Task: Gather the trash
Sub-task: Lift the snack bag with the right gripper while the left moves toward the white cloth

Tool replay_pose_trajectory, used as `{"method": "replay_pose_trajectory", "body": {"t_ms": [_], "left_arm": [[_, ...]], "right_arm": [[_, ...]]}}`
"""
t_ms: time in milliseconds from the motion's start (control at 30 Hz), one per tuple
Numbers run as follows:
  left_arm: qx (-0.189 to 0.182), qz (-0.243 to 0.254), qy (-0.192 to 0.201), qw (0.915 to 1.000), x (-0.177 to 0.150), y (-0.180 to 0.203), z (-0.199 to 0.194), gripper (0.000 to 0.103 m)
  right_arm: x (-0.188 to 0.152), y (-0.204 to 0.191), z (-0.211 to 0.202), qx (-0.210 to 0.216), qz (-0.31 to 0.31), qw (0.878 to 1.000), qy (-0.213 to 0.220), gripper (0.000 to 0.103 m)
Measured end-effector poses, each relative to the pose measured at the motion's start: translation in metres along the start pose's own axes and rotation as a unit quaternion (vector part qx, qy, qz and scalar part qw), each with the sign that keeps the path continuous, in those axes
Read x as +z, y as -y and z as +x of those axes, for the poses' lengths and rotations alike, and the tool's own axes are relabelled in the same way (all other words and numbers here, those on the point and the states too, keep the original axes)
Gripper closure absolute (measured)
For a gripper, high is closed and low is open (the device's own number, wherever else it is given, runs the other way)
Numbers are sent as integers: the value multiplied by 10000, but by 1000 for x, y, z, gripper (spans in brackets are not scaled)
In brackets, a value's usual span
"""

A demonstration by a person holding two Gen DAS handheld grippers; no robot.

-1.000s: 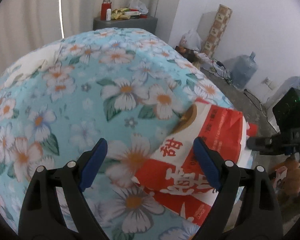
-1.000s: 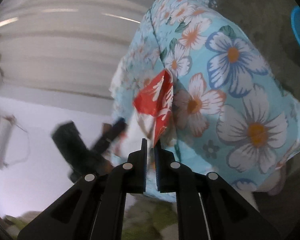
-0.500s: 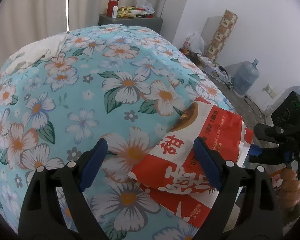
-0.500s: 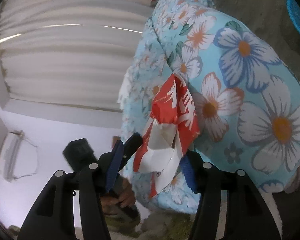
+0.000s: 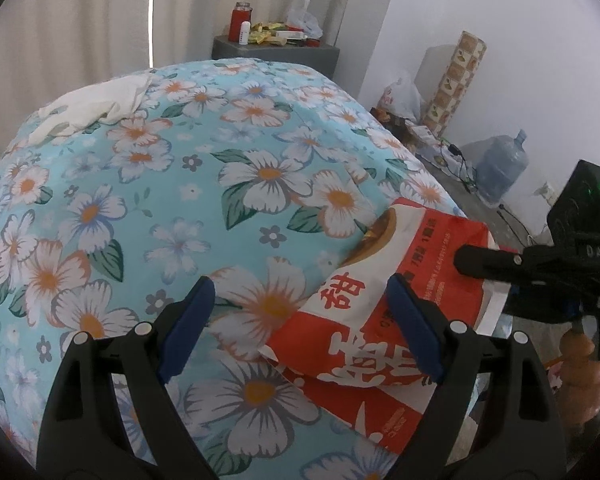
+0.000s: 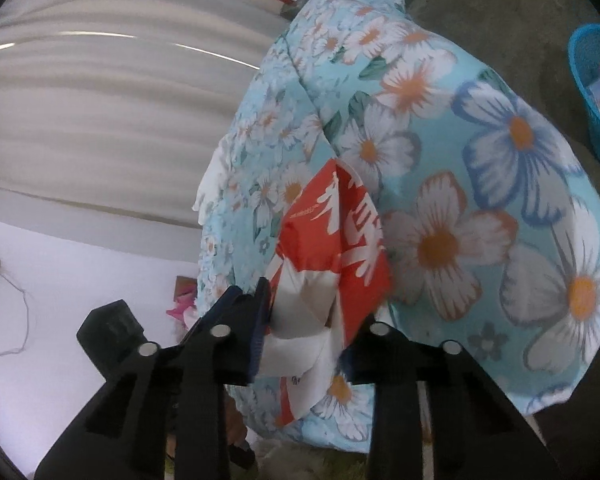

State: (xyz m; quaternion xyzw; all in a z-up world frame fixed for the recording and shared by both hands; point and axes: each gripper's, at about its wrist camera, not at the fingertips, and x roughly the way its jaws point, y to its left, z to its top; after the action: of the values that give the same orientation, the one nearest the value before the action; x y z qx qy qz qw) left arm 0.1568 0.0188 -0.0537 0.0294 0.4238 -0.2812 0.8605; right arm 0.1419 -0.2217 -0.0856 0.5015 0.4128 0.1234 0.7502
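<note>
Your right gripper (image 6: 304, 328) fills the lower centre of the frame, its jaws closing with the crumpled end of the red and white bag (image 6: 332, 248) between them. The white inner folds of the bag sit just at the blue pad of the frame-left finger (image 6: 256, 332); whether the pads press it yet cannot be told. The bag lies on the floral bedspread (image 6: 460, 160), which runs from upper centre to the right edge. Your other gripper (image 6: 112, 332) shows dark at lower left, partly hidden. Pale curtains (image 6: 100, 100) take the upper left. A blue basket (image 6: 592, 92) stands on the floor at the right edge, with some contents inside.
</note>
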Motion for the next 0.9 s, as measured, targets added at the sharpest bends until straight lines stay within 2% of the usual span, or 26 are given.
{"method": "replay_pose_trajectory", "body": {"t_ms": [200, 300, 467, 567, 667, 733, 767, 800, 833, 900], "left_arm": [[88, 20, 130, 9999, 7, -11, -14, 20], [172, -176, 285, 9993, 16, -31, -26, 20], [563, -637, 588, 9946, 44, -85, -45, 20], [610, -1192, 645, 9889, 64, -126, -48, 20], [298, -1949, 604, 9785, 80, -168, -40, 23], [-120, -2578, 561, 9645, 88, -193, -28, 25], [-324, -2899, 524, 9551, 90, -204, -21, 26], [-615, -3342, 467, 9393, 93, -217, -9, 30], [-808, -3611, 450, 9279, 93, -223, 0, 35], [-1032, -4008, 394, 9095, 98, -233, 18, 41]], "right_arm": [[14, 0, 5, 127, -73, 9999, -55, 79], [19, 3, 4, 162, -83, 9998, -51, 80], [25, 12, 6, 260, 44, 9996, -89, 80], [26, 16, 8, 305, 118, 9994, -119, 80], [27, 22, 8, 346, 204, 9991, -132, 80], [27, 24, 8, 357, 234, 9990, -140, 80], [26, 24, 8, 354, 238, 9990, -142, 80], [27, 25, 8, 354, 253, 9989, -147, 80], [27, 26, 8, 353, 263, 9989, -153, 80], [29, 28, 7, 350, 293, 9988, -154, 79]]}}
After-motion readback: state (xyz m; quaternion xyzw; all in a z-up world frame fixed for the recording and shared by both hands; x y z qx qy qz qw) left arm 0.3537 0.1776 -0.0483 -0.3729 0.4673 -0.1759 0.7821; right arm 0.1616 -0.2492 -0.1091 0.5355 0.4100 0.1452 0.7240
